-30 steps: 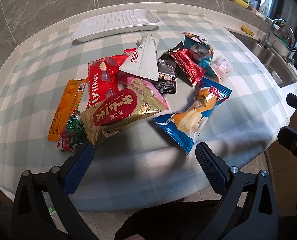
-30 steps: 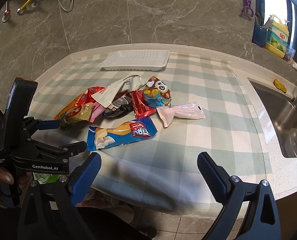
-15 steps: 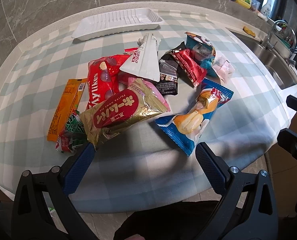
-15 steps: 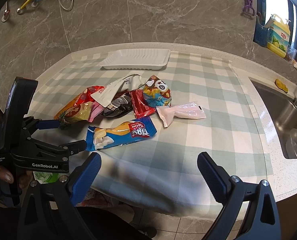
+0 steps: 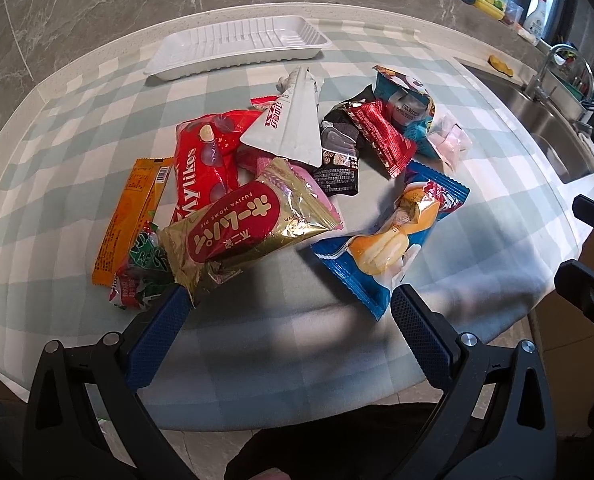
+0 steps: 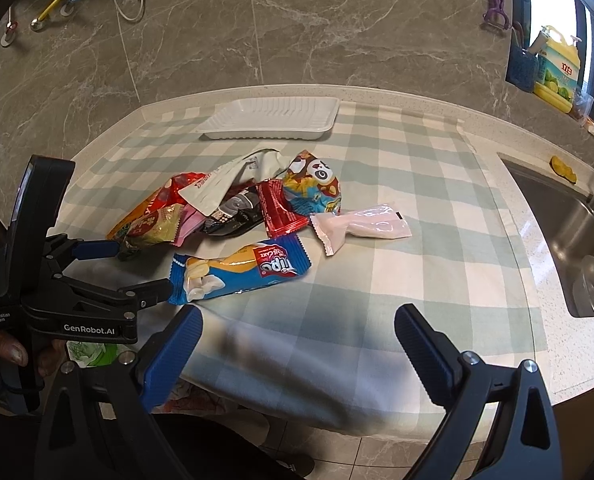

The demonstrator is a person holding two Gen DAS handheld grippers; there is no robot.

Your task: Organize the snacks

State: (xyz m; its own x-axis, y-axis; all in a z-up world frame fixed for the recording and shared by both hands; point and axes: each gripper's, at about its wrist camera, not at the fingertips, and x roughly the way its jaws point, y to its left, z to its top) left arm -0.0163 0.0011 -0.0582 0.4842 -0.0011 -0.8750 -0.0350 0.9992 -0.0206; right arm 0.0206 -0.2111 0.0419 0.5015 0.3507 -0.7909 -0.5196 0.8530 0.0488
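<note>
- Snacks lie in a loose heap on the checked cloth [image 5: 477, 184], and I read them from left to right in the left wrist view.
- Far left, an orange bar [image 5: 131, 216] lies flat, with a green and red packet [image 5: 141, 276] tucked at its near end.
- Next comes the red bag [image 5: 203, 172], partly under a gold and red pie pack [image 5: 241, 236] that leans across it.
- In the middle, a white pouch [image 5: 293, 128] rests on the pile, with a black wrapper [image 5: 339, 156] and a small red sachet [image 5: 381, 136] just to its right.
- Right of those, the panda bag [image 5: 407, 108] and a pink packet [image 5: 451, 142] sit at the far edge of the heap, and a blue cake pack [image 5: 393, 240] lies nearest me.
- Beyond everything, the white tray [image 5: 237, 46] stands bare near the wall; I judge it to be where the snacks should go.
- All of these look light, crinkly and slippery, and the puffed ones would crush easily, so I would pinch a flat sealed end, not the belly.
- My left gripper [image 5: 289, 304] hovers low at the near edge of the heap, jaws spread wide and holding nothing, one finger beside the pie pack, the other beside the cake pack.
- My right gripper [image 6: 299, 326] hangs above the near cloth, well short of the pile, jaws also wide and bare.
</note>
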